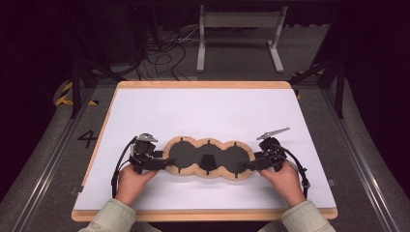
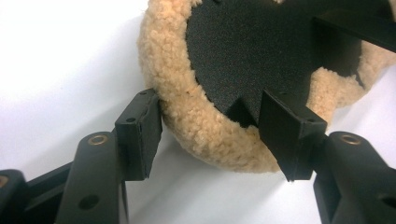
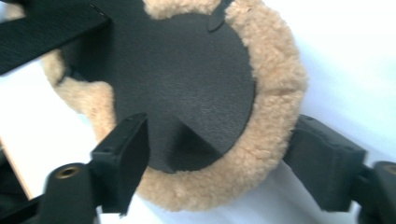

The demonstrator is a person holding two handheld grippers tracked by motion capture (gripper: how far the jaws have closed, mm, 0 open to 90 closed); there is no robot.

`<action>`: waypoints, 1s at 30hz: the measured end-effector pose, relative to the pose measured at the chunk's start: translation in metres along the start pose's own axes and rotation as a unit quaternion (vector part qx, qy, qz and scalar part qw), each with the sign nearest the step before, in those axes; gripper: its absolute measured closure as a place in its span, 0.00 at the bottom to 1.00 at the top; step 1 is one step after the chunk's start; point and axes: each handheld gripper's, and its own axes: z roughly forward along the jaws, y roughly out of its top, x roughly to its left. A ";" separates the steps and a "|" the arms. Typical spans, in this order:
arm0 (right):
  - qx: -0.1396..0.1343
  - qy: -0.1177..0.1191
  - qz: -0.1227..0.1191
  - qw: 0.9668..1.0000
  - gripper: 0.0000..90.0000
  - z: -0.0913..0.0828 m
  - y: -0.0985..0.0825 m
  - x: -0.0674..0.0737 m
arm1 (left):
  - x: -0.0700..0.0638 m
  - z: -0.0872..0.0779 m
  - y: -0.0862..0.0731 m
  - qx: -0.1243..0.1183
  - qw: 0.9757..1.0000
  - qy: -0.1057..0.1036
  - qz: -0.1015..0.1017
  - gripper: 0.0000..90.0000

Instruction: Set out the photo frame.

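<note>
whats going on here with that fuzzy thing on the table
A person holds a gripper in each hand at a white-topped table. Between them lies a long three-lobed pad with a tan fleece rim and black centre. The left gripper has its fingers around the pad's left end, and the right gripper brackets the right end. In both gripper views the fingers sit at or against the fleece edge, and the pad lies flat, not lifted.

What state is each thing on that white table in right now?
Fleece-edged pad: flat on the table, black side up, gripped at both ends.
Left hand-held gripper: jaws pressing the pad's left lobe.
Right hand-held gripper: jaws pressing the pad's right lobe.
Table: white sheet lying flat.
</note>
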 end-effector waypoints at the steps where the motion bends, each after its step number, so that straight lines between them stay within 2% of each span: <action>1: -0.001 -0.006 -0.001 1.000 0.31 0.000 -0.001 0.001 | 0.001 -0.002 -0.001 -0.003 1.000 -0.003 -0.005 0.48; 3: -0.002 -0.006 0.004 1.000 0.33 -0.002 -0.001 0.001 | 0.004 -0.005 -0.002 -0.010 1.000 -0.016 -0.012 0.53; 7: -0.005 -0.010 0.010 1.000 0.38 -0.002 -0.002 0.000 | 0.004 -0.003 -0.003 -0.009 1.000 -0.010 -0.016 0.55; 13: -0.007 -0.022 0.012 1.000 0.45 -0.002 -0.003 0.001 | 0.006 -0.005 -0.004 -0.018 0.999 -0.018 -0.020 0.58; 15: -0.012 -0.015 0.019 1.000 0.49 -0.003 -0.004 -0.002 | 0.005 -0.006 -0.005 -0.020 1.000 -0.011 -0.018 0.62; 18: -0.012 -0.002 0.026 1.000 0.51 -0.002 -0.006 -0.005 | 0.004 0.000 -0.007 0.000 1.000 0.013 -0.008 0.68; 20: -0.011 0.006 0.034 0.999 0.52 -0.001 -0.007 -0.006 | 0.004 0.002 -0.008 0.001 1.000 0.009 -0.016 0.70; 22: -0.011 0.009 0.039 0.999 0.52 0.001 -0.008 -0.008 | 0.003 0.002 -0.007 -0.001 1.000 0.023 -0.008 0.73; 27: -0.011 0.019 0.040 0.999 0.52 0.002 -0.007 -0.012 | 0.007 0.002 -0.005 0.013 1.000 0.006 -0.025 0.73; 28: -0.011 0.020 0.040 0.999 0.51 0.002 -0.007 -0.012 | 0.007 0.001 -0.005 0.017 0.999 -0.012 -0.030 0.67; 29: -0.008 0.018 0.038 0.999 0.47 0.001 -0.008 -0.012 | 0.009 -0.002 -0.005 0.022 0.999 -0.025 -0.029 0.59; 30: -0.001 0.015 0.034 0.999 0.42 0.001 -0.008 -0.011 | 0.008 -0.004 -0.006 0.024 0.998 -0.035 -0.036 0.55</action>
